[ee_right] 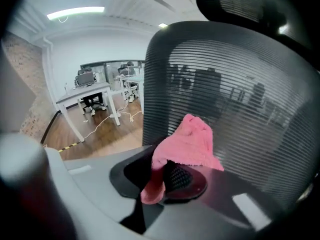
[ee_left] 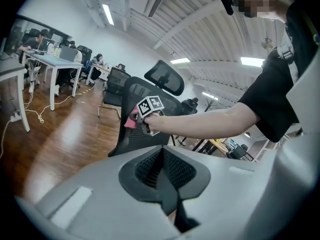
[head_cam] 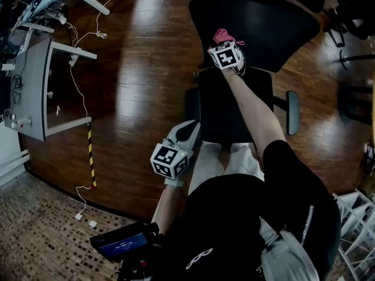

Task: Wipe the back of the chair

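Right claw [ee_right: 165, 181] clamps one pink cloth [ee_right: 187, 144] at chair [ee_right: 240, 84].

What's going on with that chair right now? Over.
Right tool shut on cloth, at the chair back. Left tool shut, empty. Nothing in the way.
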The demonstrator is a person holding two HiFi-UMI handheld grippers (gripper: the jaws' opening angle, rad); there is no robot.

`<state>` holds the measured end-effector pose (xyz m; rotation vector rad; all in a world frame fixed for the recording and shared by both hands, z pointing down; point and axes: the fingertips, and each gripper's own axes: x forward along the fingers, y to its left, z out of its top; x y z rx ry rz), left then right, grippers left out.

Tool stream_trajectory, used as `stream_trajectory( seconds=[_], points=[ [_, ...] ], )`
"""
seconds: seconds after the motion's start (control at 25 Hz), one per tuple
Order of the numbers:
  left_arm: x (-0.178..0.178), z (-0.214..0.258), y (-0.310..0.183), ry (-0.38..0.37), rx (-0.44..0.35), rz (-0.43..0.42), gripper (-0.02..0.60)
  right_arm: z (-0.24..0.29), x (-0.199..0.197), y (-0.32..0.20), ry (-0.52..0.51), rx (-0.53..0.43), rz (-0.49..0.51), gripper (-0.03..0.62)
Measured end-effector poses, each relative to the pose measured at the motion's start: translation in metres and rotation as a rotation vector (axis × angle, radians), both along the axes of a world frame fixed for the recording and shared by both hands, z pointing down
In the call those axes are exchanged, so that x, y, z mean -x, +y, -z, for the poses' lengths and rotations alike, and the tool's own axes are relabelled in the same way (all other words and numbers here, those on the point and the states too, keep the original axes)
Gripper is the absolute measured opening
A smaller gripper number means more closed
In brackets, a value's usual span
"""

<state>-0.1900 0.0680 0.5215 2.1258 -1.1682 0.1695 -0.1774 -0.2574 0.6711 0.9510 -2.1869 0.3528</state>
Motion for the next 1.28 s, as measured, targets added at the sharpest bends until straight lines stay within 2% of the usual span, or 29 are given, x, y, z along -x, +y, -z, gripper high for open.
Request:
stream_trajectory(
  seconds=[0.16, 0.32, 0.52, 0.68, 0.88, 1.12, 1.28],
  points=[
    [0.016, -0.004, 0.006, -0.01, 0.016, 0.024, -0.008, -0.005, 0.045, 0.016, -0.032, 0.017, 0.072, 0.041],
    [0.016, -0.005, 0.007, -0.022, 0.027, 0.025, -0.008, -0.005, 0.085, 0.039, -0.063, 0.023, 0.207, 0.041],
    [0.005, -0.006, 0.001, -0.029, 0.031, 0.01, -0.008, -0.014, 0.098, 0.057, -0.074, 0.034, 0.281, 0.041],
    [-0.008, -0.009, -0.01, -0.032, 0.037, -0.025, -0.008, -0.026, 0.078, 0.053, -0.064, 0.046, 0.266, 0.041],
    [-0.034, -0.008, -0.029, -0.052, 0.031, -0.083, -0.008, -0.035, 0.033, 0.035, -0.068, 0.047, 0.213, 0.041],
    [-0.07, -0.008, -0.04, -0.075, 0.038, -0.136, -0.008, -0.037, -0.032, 0.011, -0.106, 0.053, 0.095, 0.043],
    [-0.099, -0.013, -0.042, -0.082, 0.053, -0.184, -0.008, -0.037, -0.076, 0.002, -0.114, 0.044, 0.066, 0.043]
  ],
)
